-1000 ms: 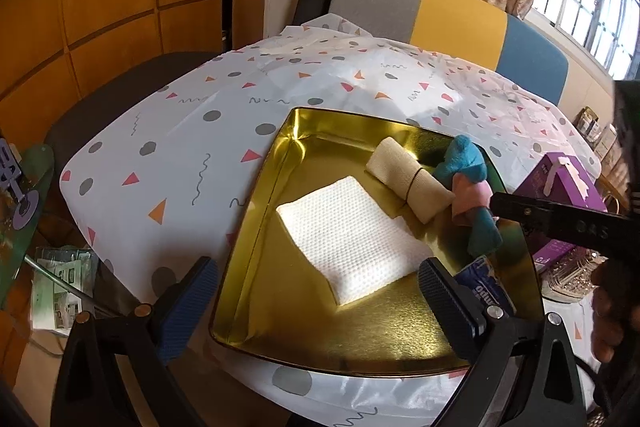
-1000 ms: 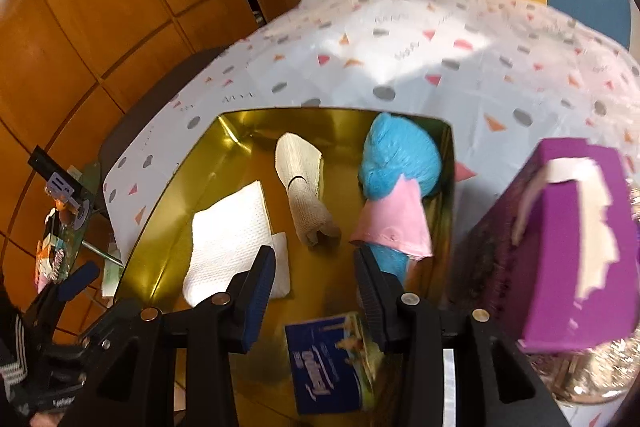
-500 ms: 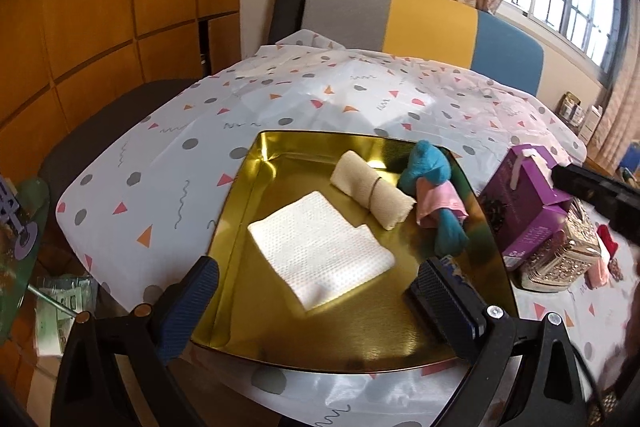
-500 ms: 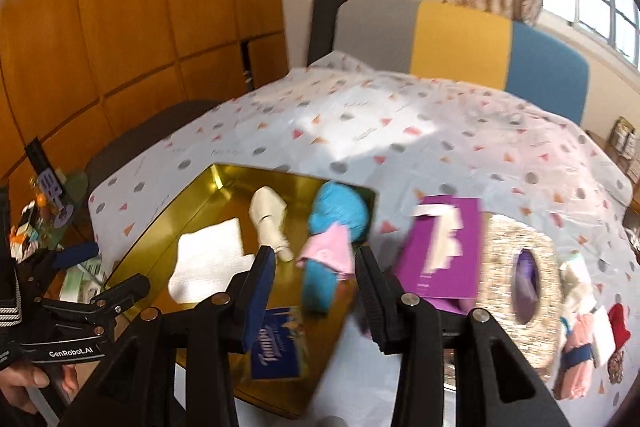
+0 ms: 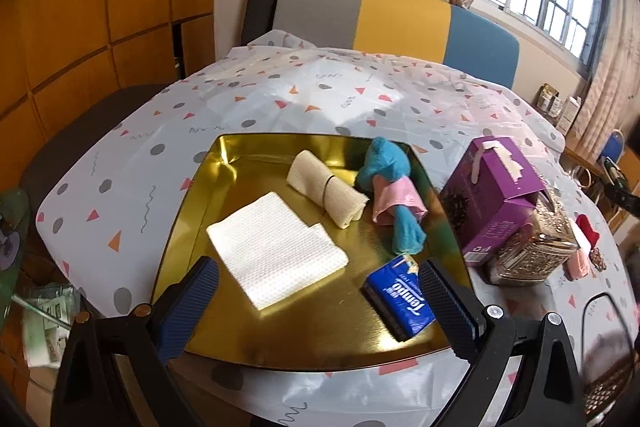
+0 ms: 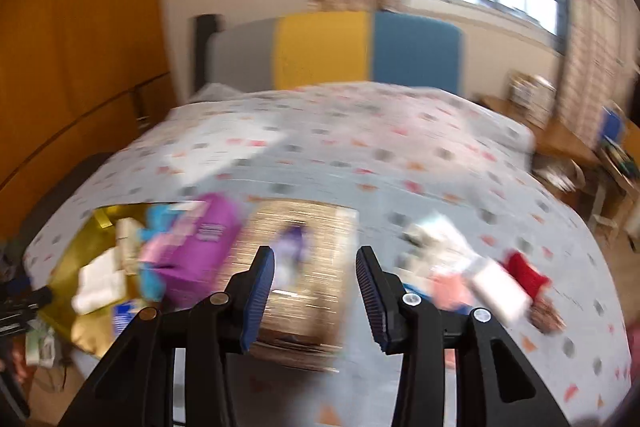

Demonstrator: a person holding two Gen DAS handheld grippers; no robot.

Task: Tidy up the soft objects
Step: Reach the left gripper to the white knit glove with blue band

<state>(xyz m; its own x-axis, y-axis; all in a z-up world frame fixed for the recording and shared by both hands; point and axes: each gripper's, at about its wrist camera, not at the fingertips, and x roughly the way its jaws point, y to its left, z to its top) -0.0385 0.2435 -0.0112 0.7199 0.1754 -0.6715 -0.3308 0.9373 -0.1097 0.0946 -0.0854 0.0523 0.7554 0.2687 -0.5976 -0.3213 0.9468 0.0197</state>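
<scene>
Soft things gathered in gold tray (image 5: 208,187). Left gripper (image 5: 320,301) held empty, jaws wide apart. Right gripper (image 6: 316,287) released, nothing held; pink cloth (image 6: 450,293) at four o'clock, probably next.

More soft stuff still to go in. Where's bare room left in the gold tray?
Free: the tray's near strip between the white cloth and the blue tissue pack, and its far left corner behind the cloth. Crowded: the right side, where the beige roll, blue-and-pink bundle and pack sit close.
</scene>
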